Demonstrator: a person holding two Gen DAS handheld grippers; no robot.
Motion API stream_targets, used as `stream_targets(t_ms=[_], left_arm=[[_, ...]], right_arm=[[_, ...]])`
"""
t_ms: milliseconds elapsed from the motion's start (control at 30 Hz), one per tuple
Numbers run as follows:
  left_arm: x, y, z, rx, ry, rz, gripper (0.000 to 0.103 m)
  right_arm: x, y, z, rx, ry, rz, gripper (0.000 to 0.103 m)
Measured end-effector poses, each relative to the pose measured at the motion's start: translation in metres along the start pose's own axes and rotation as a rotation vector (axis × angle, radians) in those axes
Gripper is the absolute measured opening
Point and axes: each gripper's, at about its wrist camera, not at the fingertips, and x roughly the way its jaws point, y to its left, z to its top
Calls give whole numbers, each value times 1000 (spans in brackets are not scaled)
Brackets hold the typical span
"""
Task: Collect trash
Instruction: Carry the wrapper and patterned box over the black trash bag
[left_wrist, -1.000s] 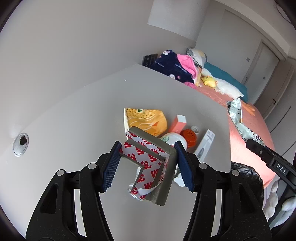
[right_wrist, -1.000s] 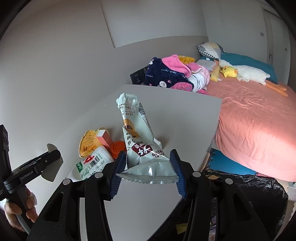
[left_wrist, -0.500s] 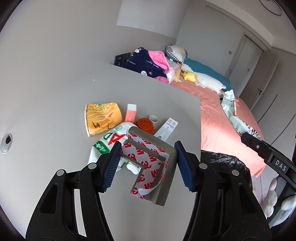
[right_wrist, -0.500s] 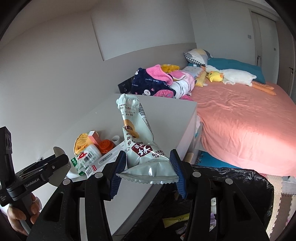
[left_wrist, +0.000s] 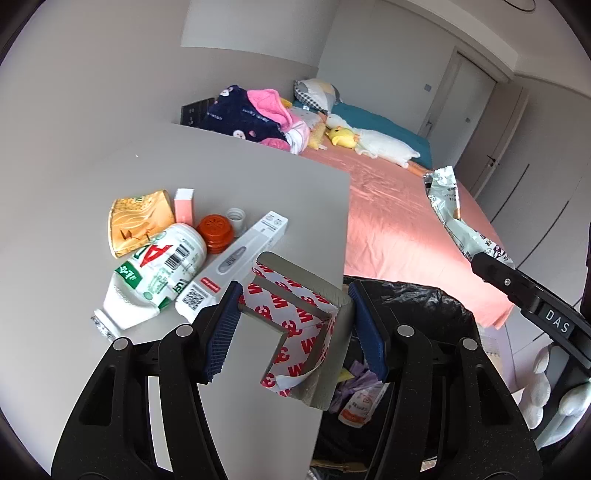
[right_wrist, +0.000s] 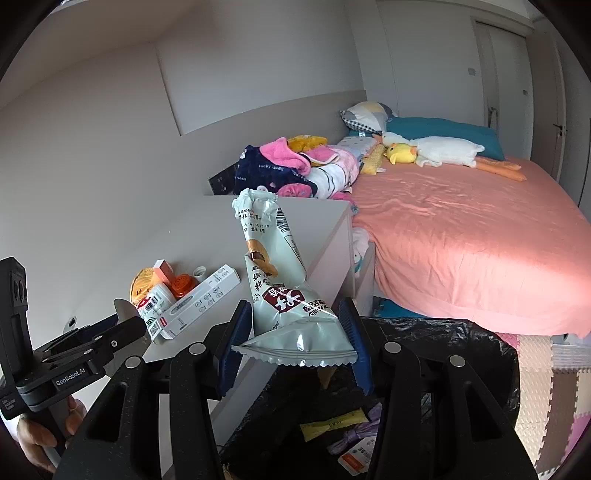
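We judge the snack wrapper (right_wrist: 291, 314) light, limp and slick, best pinched at its crimped seam; the right gripper (right_wrist: 293, 341) clamps it there, above the trash bag (right_wrist: 461, 332). The left gripper (left_wrist: 293, 325) clamps a stiff corner guard (left_wrist: 314, 295) at six o'clock.

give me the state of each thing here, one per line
left gripper: shut on the grey corner piece
grey corner piece: held, red-and-white backing paper peeling
right gripper: shut on the snack bag
snack bag: held upright above the bin
black bin bag: open, trash inside
white bottle: crushed, lying on the table
white cap: off, beside the orange lid
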Motion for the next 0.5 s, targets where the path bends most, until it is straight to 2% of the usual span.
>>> stream_targets(t_ms=[500], left_arm=[[21,-71,-17,115,53,-102,58]], right_arm=[[-29,-52,-15,60,-25,-74,51]])
